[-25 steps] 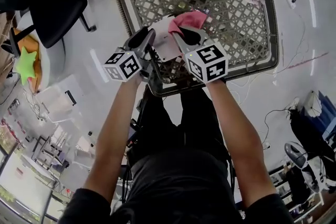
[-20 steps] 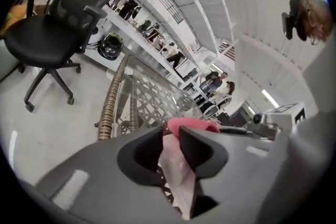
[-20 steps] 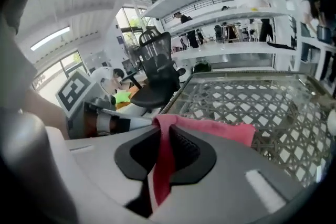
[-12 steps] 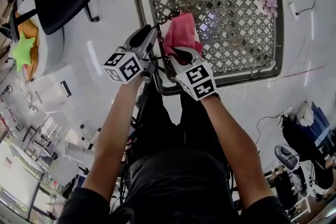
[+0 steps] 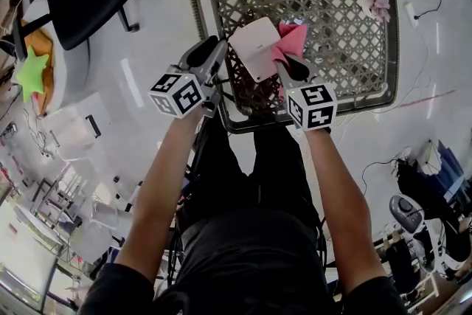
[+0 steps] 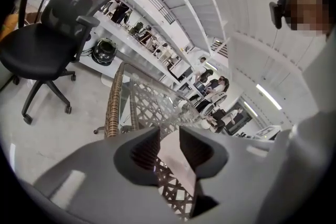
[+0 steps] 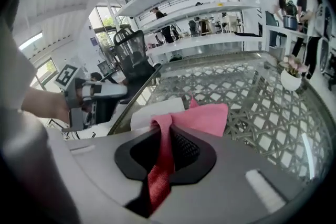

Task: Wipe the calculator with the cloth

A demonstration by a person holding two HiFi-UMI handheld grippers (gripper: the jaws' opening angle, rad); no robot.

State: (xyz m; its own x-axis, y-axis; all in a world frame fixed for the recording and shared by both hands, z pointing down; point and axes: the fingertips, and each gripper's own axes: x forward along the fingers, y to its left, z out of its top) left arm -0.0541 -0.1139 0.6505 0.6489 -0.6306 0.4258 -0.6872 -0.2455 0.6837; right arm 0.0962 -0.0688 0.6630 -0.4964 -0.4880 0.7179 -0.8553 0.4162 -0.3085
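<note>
Your calculator point(image 5: 256, 48), upper centre of frame over the bench point(image 5: 389, 33), sits clamped in your left gripper's point(image 5: 218, 59) fingers; the cloth point(image 5: 293, 40), pinched tight in your right gripper's point(image 5: 290, 68) fingers, has just slid off it to the right, so one wiping stroke is likely finished.

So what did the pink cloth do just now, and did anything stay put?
The right gripper, jaws shut on the pink cloth, swept it across the calculator. Half a second ago the cloth covered it; now the cloth sits at its right side and the white top shows. The left gripper stays clamped on the calculator's edge above the wicker table.
</note>
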